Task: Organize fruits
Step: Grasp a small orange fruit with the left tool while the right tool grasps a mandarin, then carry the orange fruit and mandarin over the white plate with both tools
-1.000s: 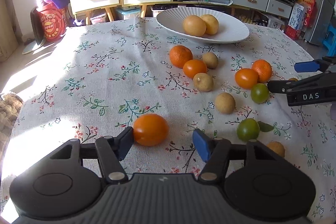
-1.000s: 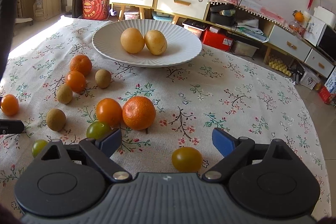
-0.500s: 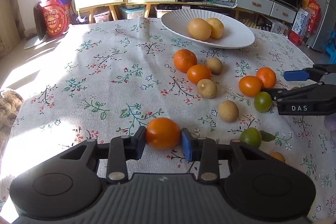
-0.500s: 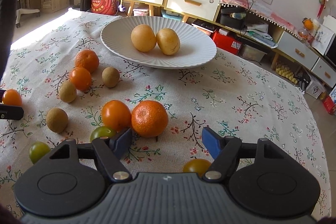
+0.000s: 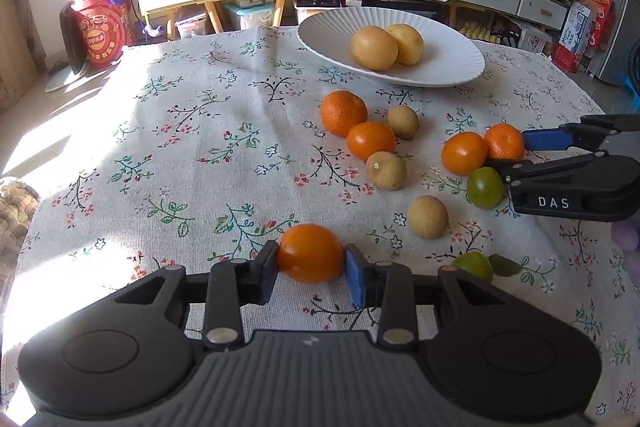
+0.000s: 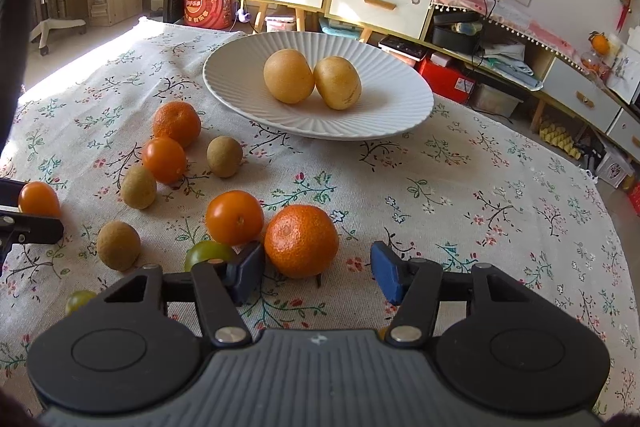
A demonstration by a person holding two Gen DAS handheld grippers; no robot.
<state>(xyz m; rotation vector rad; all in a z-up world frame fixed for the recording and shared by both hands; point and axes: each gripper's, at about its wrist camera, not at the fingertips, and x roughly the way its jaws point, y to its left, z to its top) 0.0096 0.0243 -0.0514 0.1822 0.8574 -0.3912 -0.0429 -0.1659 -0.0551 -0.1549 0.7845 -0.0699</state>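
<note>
My left gripper (image 5: 310, 269) is shut on a smooth orange fruit (image 5: 310, 253) that rests on the flowered tablecloth, with both pads pressing its sides. The right wrist view shows that fruit (image 6: 39, 199) at the far left. My right gripper (image 6: 316, 275) is closing around a dimpled mandarin (image 6: 301, 241). The left pad is nearly at the mandarin and a gap remains before the right pad. A white ribbed plate (image 6: 240, 95) farther back holds two yellow-brown fruits (image 6: 289, 75).
Loose fruit lies between the grippers: an orange one (image 6: 235, 217), green ones (image 6: 208, 253), brown ones (image 6: 118, 245) and two more oranges (image 6: 177, 123). The right gripper's fingers (image 5: 540, 141) reach in from the right in the left wrist view. Cabinets and shelves stand beyond the table.
The left jaws closed onto the orange fruit. The right jaws narrowed around the mandarin, and the small yellowish fruit in front of the right gripper slipped out of sight under its body.
</note>
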